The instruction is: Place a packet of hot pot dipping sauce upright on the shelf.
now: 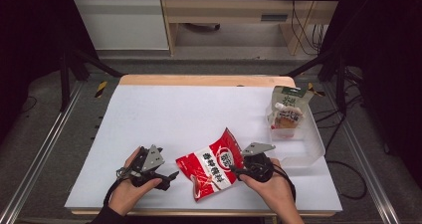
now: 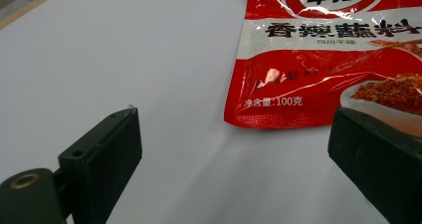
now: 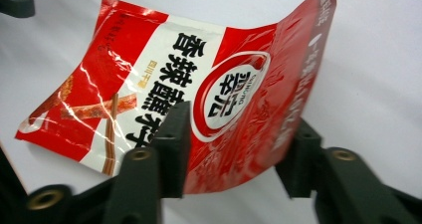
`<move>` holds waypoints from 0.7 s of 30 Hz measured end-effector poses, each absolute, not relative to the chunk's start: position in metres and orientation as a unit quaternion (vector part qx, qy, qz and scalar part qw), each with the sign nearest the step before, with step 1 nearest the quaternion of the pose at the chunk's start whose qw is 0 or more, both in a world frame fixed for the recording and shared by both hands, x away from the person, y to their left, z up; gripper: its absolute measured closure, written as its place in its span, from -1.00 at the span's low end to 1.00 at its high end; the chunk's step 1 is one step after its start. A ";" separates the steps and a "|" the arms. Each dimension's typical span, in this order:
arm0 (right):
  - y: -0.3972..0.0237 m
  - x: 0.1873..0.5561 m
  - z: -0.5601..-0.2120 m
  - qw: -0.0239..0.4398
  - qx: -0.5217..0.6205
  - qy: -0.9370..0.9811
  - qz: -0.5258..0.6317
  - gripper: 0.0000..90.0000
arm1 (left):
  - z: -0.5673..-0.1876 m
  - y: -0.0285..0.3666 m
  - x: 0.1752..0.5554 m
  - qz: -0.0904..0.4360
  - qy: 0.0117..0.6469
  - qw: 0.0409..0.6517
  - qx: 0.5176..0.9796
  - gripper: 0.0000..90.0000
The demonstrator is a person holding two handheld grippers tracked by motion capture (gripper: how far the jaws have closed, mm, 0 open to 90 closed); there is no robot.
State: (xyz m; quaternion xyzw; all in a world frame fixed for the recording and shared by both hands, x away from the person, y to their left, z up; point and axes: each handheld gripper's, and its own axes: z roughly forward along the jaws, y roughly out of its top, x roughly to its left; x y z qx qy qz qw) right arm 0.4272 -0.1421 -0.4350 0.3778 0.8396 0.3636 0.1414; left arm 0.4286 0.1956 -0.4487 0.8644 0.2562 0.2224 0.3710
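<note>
Jaws, right: your right gripper [image 3: 234, 149] pinches the red pouch [image 3: 199, 89], one pad on its printed face, one behind; the pouch bends between them.
Jaws, left: your left gripper [image 2: 234, 159] stands spread, nothing between the pads.
Pouch: near middle of the white table [image 1: 164, 109], right edge lifted, left corner just beyond the left jaws.
Bin [image 1: 311, 149]: far right, holding a green-topped packet [image 1: 288, 109].

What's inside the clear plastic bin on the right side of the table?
In the clear bin one pouch with a green top and orange label leans against the far wall. The rest of its floor looks bare; the pouch's lower end blurs behind the wall.
</note>
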 end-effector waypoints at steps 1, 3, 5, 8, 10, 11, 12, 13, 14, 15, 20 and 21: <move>-0.141 0.430 -0.434 0.140 0.375 0.844 0.358 0.38 | -0.449 0.196 0.429 0.220 0.256 0.371 0.865 -0.85; -0.139 0.434 -0.432 0.146 0.374 0.851 0.339 0.55 | -0.448 0.197 0.429 0.221 0.257 0.370 0.865 -0.85; -0.137 0.438 -0.430 0.141 0.375 0.851 0.339 0.75 | -0.447 0.198 0.429 0.221 0.255 0.369 0.866 -0.84; -0.135 0.442 -0.427 0.137 0.368 0.854 0.342 0.97 | -0.444 0.200 0.431 0.219 0.257 0.373 0.864 -0.84; -0.132 0.445 -0.424 0.138 0.361 0.855 0.346 0.99 | -0.442 0.201 0.432 0.220 0.259 0.375 0.863 -0.84; -0.131 0.447 -0.422 0.138 0.358 0.856 0.346 1.00 | -0.439 0.202 0.432 0.220 0.257 0.375 0.863 -0.83; -0.129 0.449 -0.419 0.140 0.353 0.857 0.349 1.00 | -0.437 0.202 0.434 0.219 0.257 0.375 0.863 -0.83; -0.127 0.452 -0.417 0.140 0.347 0.859 0.349 1.00 | -0.434 0.203 0.435 0.219 0.256 0.377 0.863 -0.83; -0.125 0.454 -0.414 0.138 0.343 0.861 0.350 1.00 | -0.432 0.204 0.436 0.220 0.257 0.378 0.862 -0.83; -0.123 0.456 -0.410 0.140 0.339 0.862 0.351 1.00 | -0.430 0.204 0.438 0.219 0.256 0.378 0.862 -0.82; -0.115 0.468 -0.390 0.141 0.308 0.871 0.355 1.00 | -0.421 0.204 0.448 0.219 0.250 0.372 0.867 -0.81; -0.113 0.470 -0.387 0.140 0.302 0.874 0.353 1.00 | -0.420 0.204 0.450 0.219 0.249 0.371 0.868 -0.80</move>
